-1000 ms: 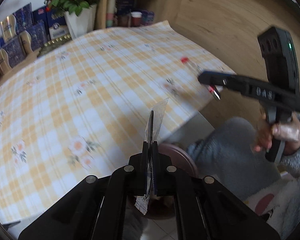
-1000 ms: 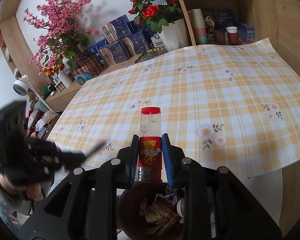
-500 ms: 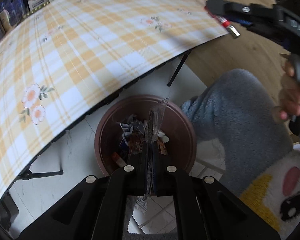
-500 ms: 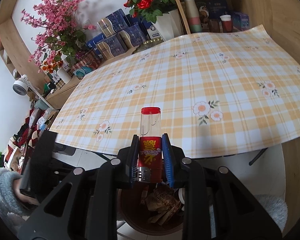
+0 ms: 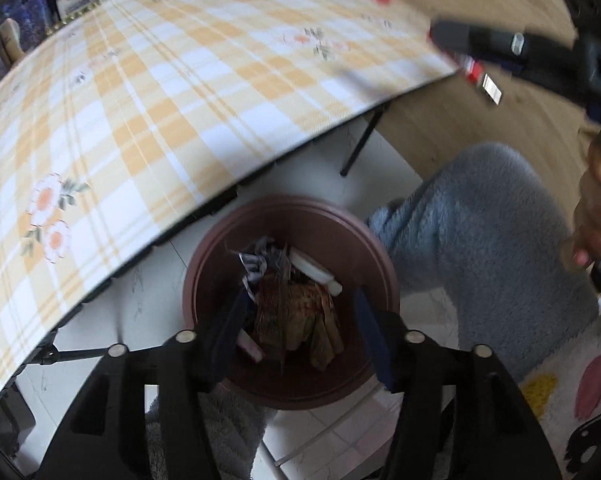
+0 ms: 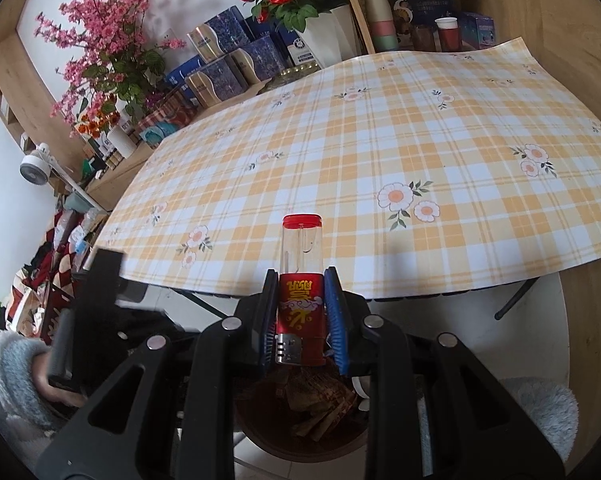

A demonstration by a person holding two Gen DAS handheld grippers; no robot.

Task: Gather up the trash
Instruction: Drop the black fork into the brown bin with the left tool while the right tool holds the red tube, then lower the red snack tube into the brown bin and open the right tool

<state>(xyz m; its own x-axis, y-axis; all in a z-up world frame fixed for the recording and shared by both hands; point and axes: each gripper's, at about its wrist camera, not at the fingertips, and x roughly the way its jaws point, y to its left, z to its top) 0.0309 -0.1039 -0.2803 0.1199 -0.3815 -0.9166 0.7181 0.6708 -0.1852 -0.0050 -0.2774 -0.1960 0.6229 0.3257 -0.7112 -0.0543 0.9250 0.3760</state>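
Observation:
My left gripper (image 5: 300, 300) hangs over a brown round bin (image 5: 380, 248) on the floor, pointing steeply down. Its jaws are opening and nothing shows between the blue pads. Crumpled wrappers (image 5: 292, 312) lie in the bin. My right gripper (image 6: 300, 280) is shut on a red lighter (image 6: 300, 308) with a clear body and red cap, held just past the table's near edge, above the same bin (image 6: 260, 432). In the left wrist view the lighter (image 5: 476, 74) and the black right gripper show at upper right.
A table with a yellow plaid floral cloth (image 6: 420, 140) overhangs the bin; its black leg (image 5: 360, 144) stands behind it. A person's grey fleece leg (image 5: 480, 240) is right beside the bin. Flower pots (image 6: 332, 28) and blue boxes (image 6: 220, 52) line the far side.
The left gripper came down from over the table to over the bin, then its jaws parted and the clear wrapper left them. The right gripper kept its hold on the lighter and sank slightly.

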